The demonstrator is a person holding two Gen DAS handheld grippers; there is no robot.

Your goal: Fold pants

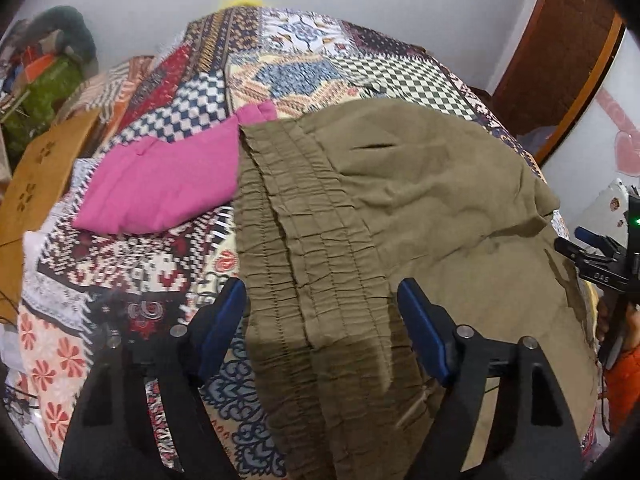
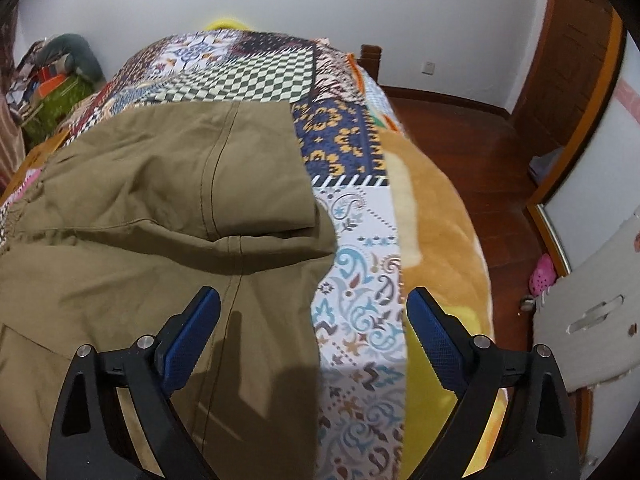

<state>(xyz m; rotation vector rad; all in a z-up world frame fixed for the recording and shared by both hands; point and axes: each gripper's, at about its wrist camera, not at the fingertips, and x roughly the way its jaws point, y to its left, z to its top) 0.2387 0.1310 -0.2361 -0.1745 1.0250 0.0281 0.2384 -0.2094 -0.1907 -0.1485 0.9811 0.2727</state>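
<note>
1. Olive-brown pants (image 1: 400, 200) are seen spread across a bed covered by a patchwork quilt (image 1: 280, 64), the gathered elastic waistband (image 1: 304, 248) lying toward the left side.
2. The left tongs (image 1: 322, 300) are held spread above the waistband, its ruched fabric showing between the blue pads (image 1: 224, 320); no cloth is pinched.
3. The right tongs (image 2: 312, 312) are likewise held wide apart, over the hem edge of the near pant leg (image 2: 240, 320) and the paisley part of the quilt (image 2: 360, 300); nothing is gripped.
4. The far leg (image 2: 192, 168) is shown doubled over, its end lying on the near one.
5. A folded pink garment (image 1: 160, 184) is seen just beside the waistband, possibly tucked slightly under it.
6. An orange blanket (image 2: 444, 240) is draped along the bed's right edge, above a wooden floor (image 2: 480, 152).
</note>
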